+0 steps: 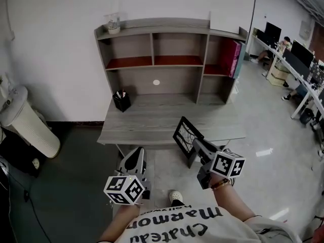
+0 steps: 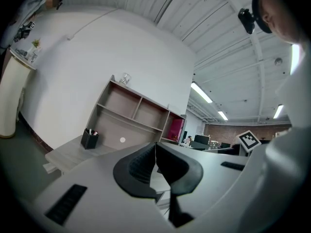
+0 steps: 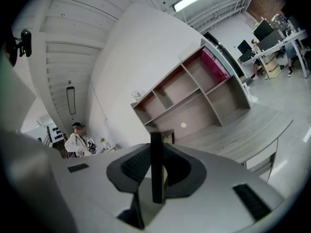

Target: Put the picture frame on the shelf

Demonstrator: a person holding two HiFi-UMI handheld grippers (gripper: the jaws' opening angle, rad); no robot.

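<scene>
A shelf [image 1: 172, 49] stands on the back of the worktop [image 1: 152, 123], against the wall. On the shelf's top, at its left end, sits a jar [image 1: 112, 23]; books [image 1: 231, 57] stand in its upper right compartment. A pen holder [image 1: 121, 101] rests on the worktop's left side, before the shelf. The picture frame [image 1: 185, 134] stands tilted over the worktop's front edge, right of centre, between the jaws of the right gripper [image 1: 196, 143]. The left gripper [image 1: 137, 152] hangs before the worktop, left of the frame and apart from it.
</scene>
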